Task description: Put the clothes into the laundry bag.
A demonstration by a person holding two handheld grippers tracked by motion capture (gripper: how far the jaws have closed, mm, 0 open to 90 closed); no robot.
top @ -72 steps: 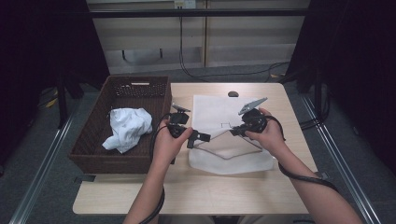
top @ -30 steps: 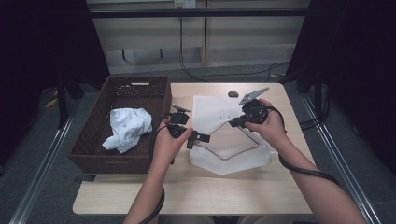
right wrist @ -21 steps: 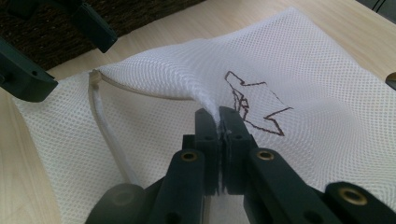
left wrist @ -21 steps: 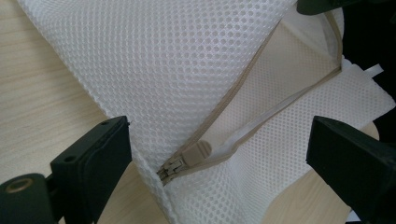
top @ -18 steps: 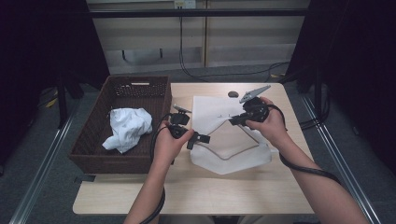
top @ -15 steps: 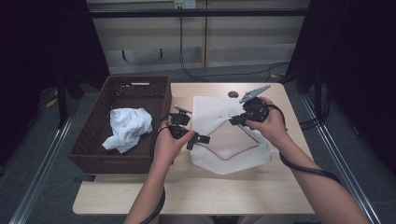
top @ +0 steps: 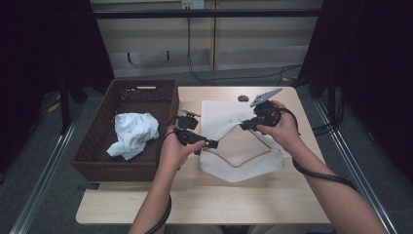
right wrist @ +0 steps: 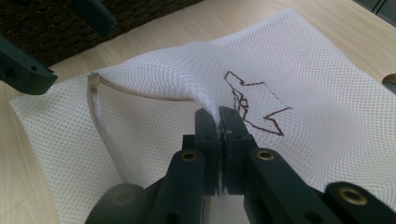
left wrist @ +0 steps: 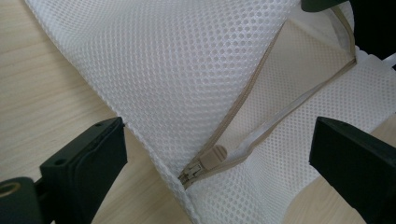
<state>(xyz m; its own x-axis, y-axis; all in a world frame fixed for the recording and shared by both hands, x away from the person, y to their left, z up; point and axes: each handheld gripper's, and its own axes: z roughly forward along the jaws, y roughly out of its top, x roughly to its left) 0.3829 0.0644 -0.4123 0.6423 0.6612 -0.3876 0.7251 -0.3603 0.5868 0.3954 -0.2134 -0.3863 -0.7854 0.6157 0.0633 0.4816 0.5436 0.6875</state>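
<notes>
Right claw (right wrist: 218,122) pinched tight on the upper layer of the white mesh bag (top: 234,131), lifting it off the counter (top: 195,195) at mid-right. Left claw (left wrist: 215,154) wide open, straddling the zipper pull (left wrist: 205,163) at the bag's near-left edge.

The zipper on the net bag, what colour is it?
Beige; the zipper shows best in the left gripper view.

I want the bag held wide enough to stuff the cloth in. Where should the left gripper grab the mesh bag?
Probably the lower zipper edge of the mesh bag, just past the zipper pull, coming in level from the basket side. The right gripper holds the upper flap lifted, so that edge lies exposed between the left gripper's open jaws.
</notes>
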